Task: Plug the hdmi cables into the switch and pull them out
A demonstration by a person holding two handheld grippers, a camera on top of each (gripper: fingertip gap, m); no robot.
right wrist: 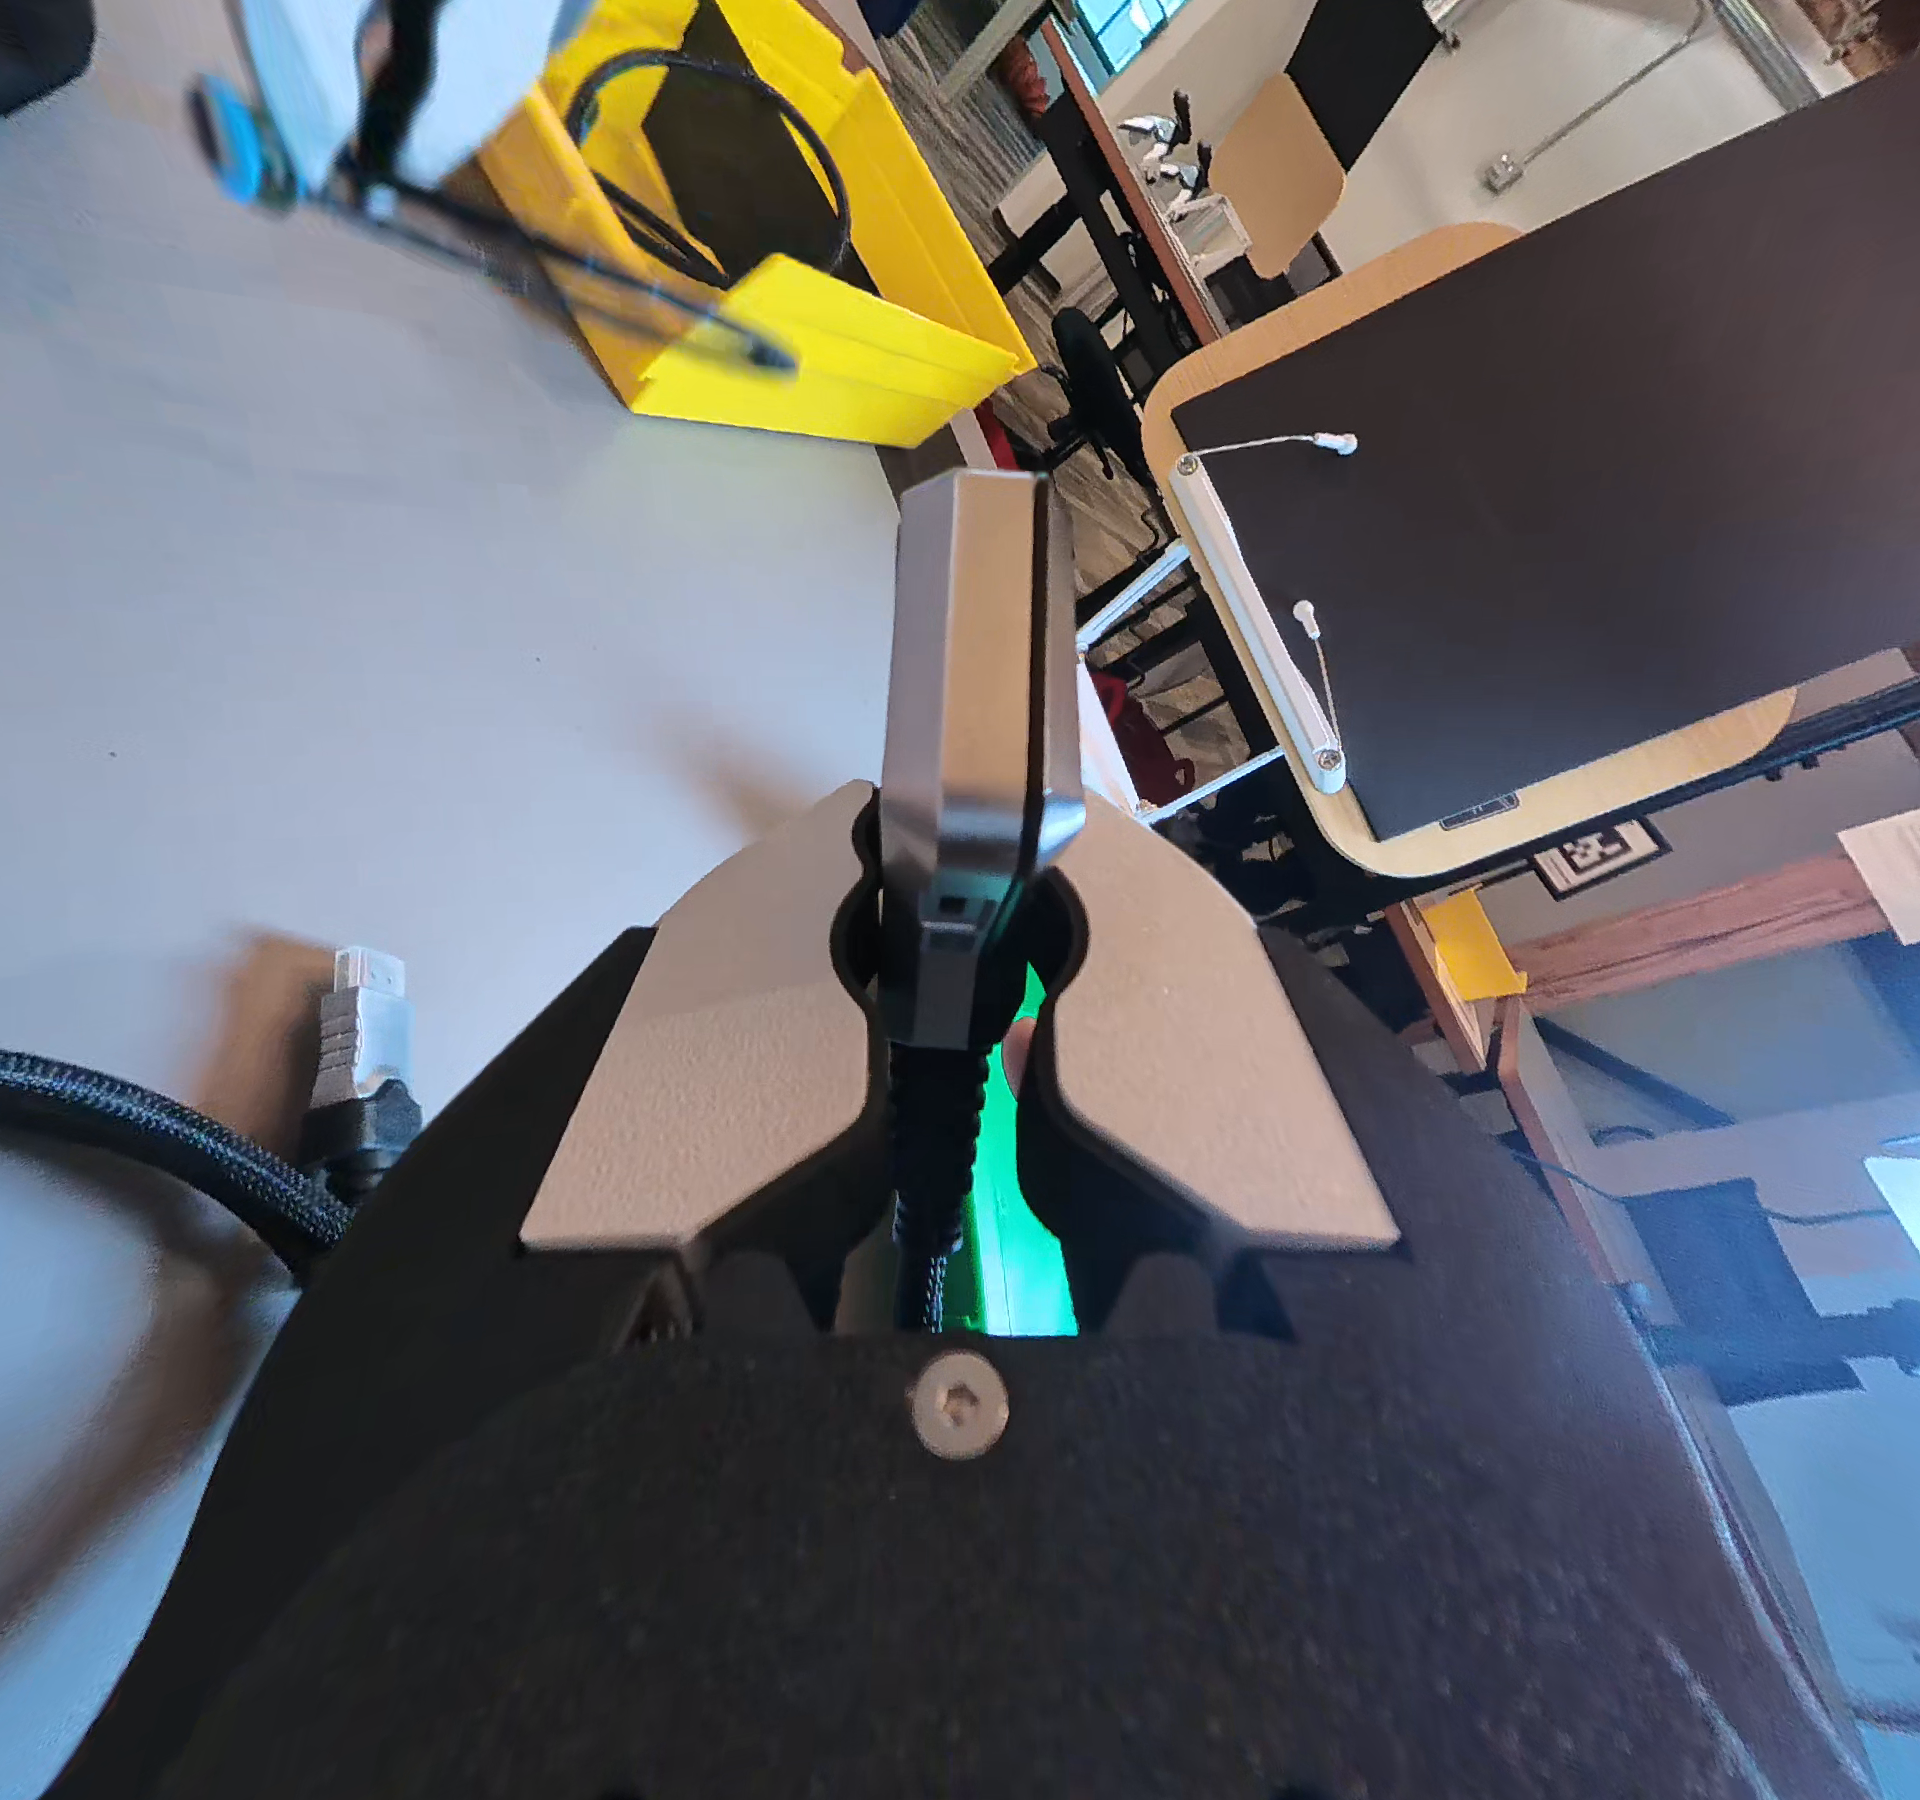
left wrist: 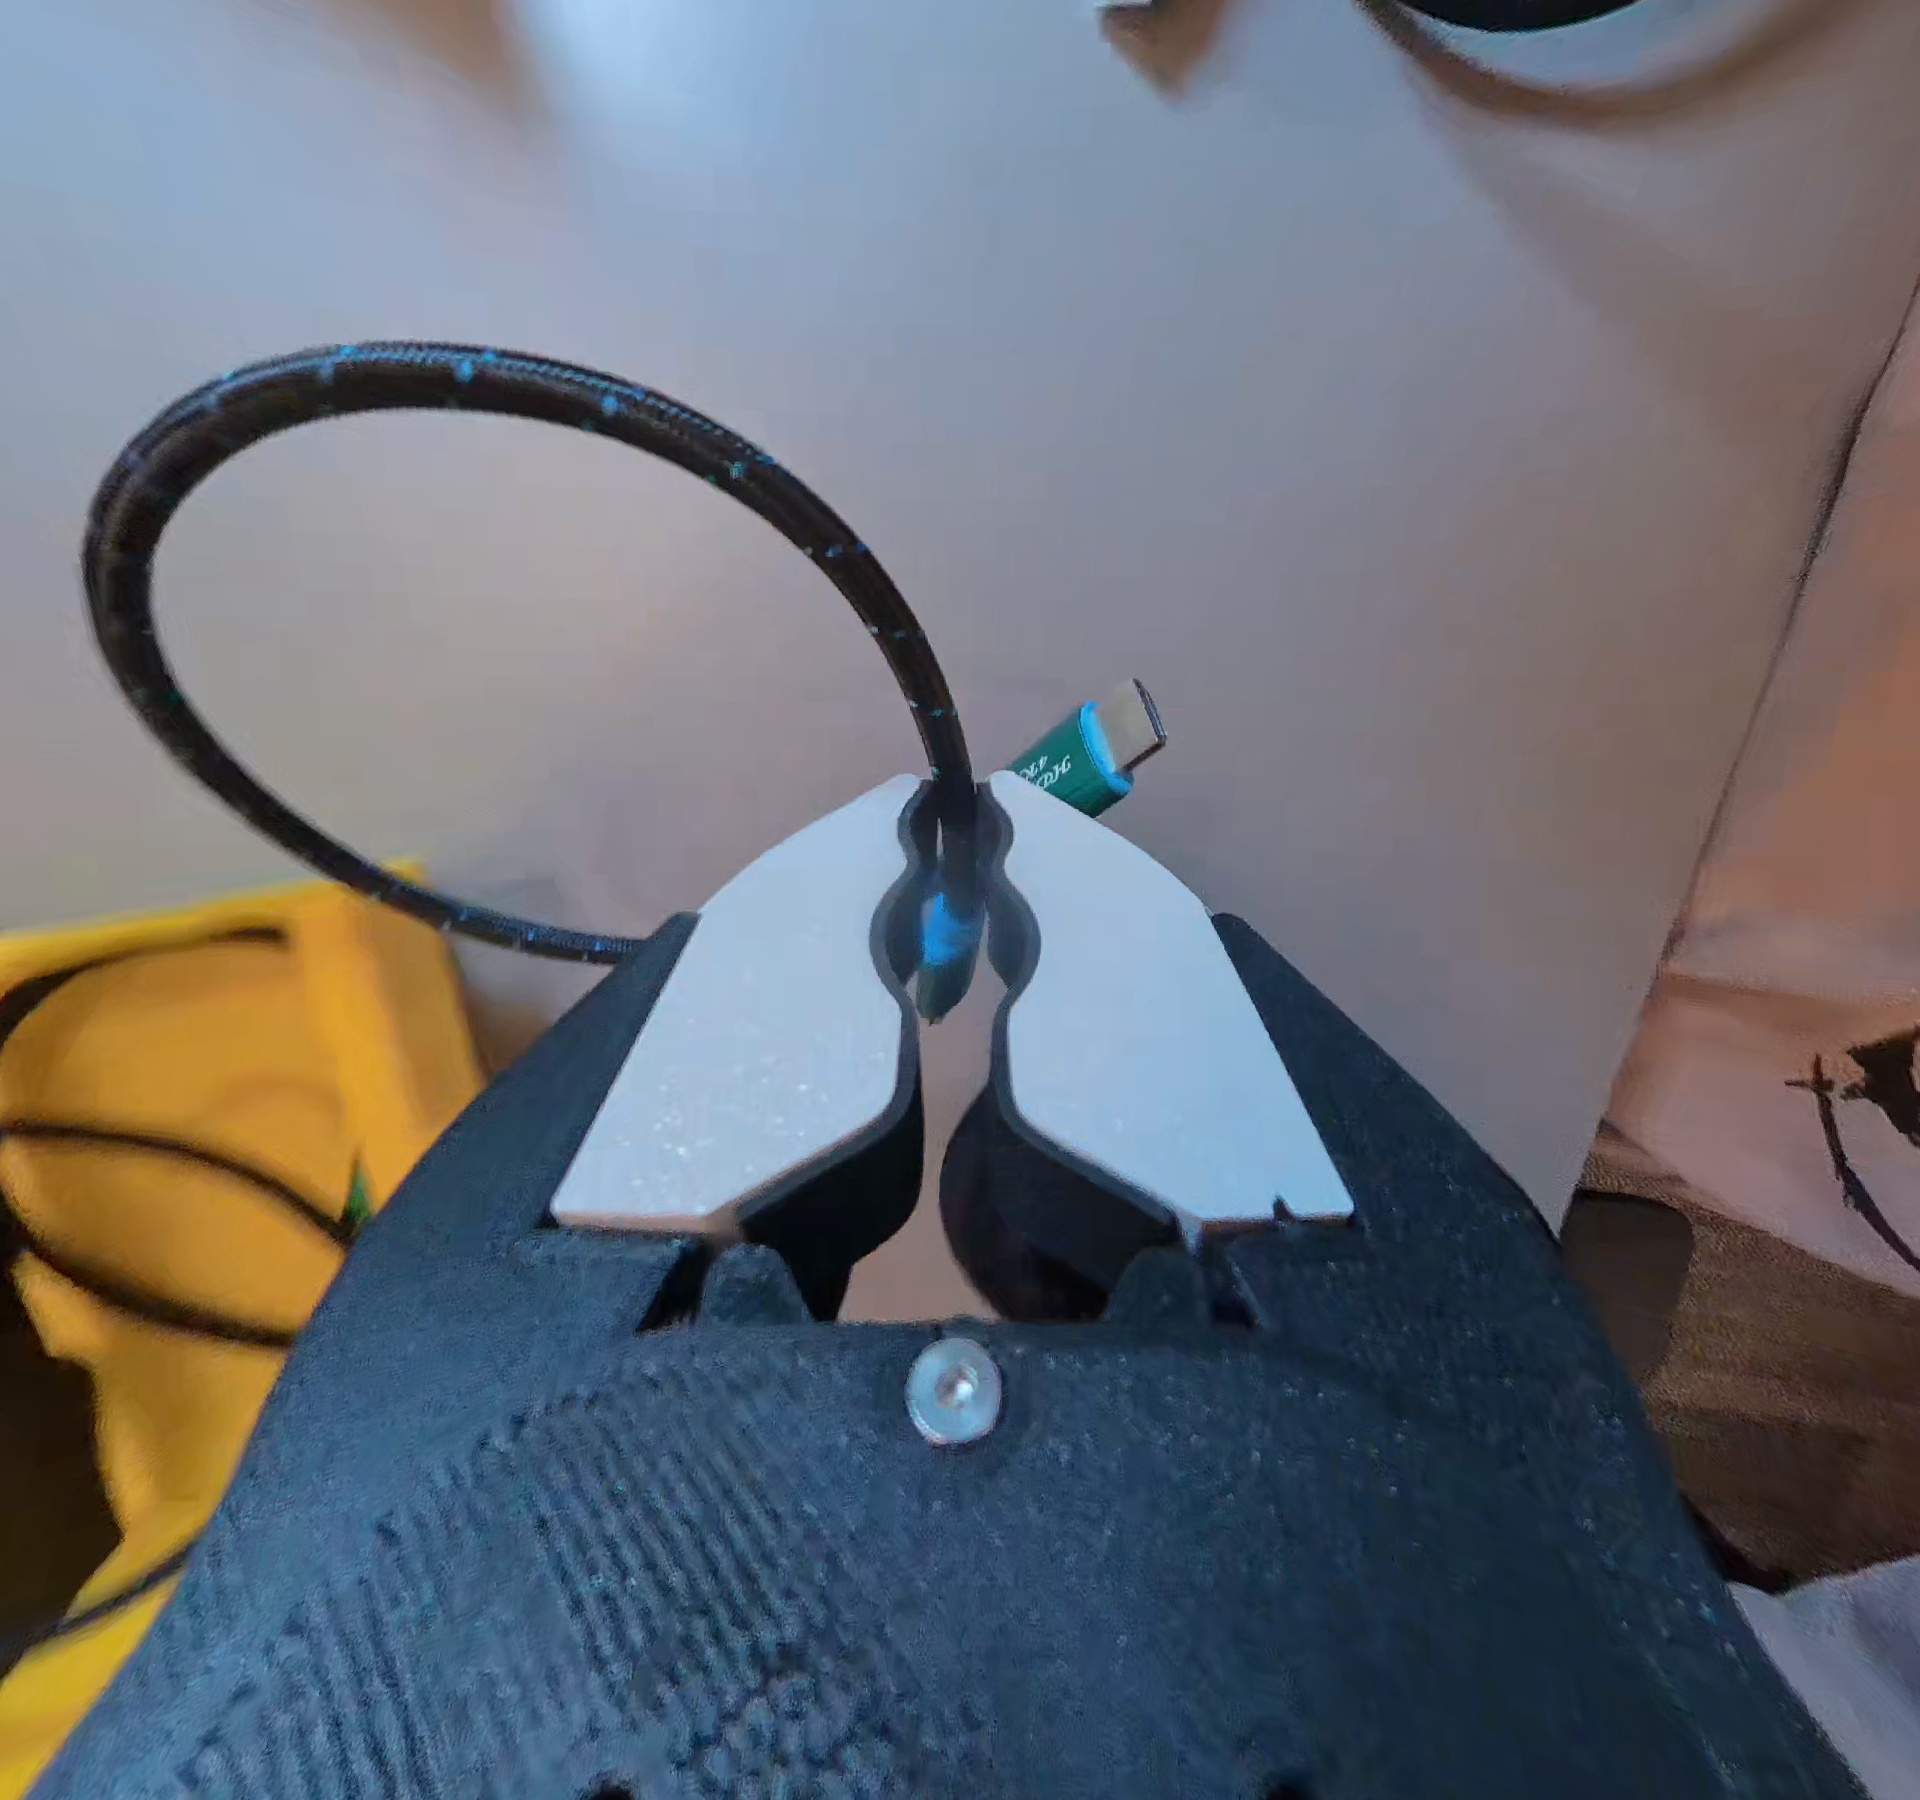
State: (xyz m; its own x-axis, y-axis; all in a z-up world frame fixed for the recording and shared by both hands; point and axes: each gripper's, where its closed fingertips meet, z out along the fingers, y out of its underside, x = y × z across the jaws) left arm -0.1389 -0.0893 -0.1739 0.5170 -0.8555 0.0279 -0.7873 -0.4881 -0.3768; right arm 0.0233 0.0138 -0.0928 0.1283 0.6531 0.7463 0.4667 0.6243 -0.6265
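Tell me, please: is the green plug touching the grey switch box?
Apart. The left wrist view shows the green plug free in the air beyond the left gripper, nothing around it. In the right wrist view, the right gripper holds the switch box.

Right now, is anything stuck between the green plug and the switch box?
Can't fully tell. Left gripper holds the green plug's cable, right gripper holds the switch. No view shows both together; nothing sits against either.
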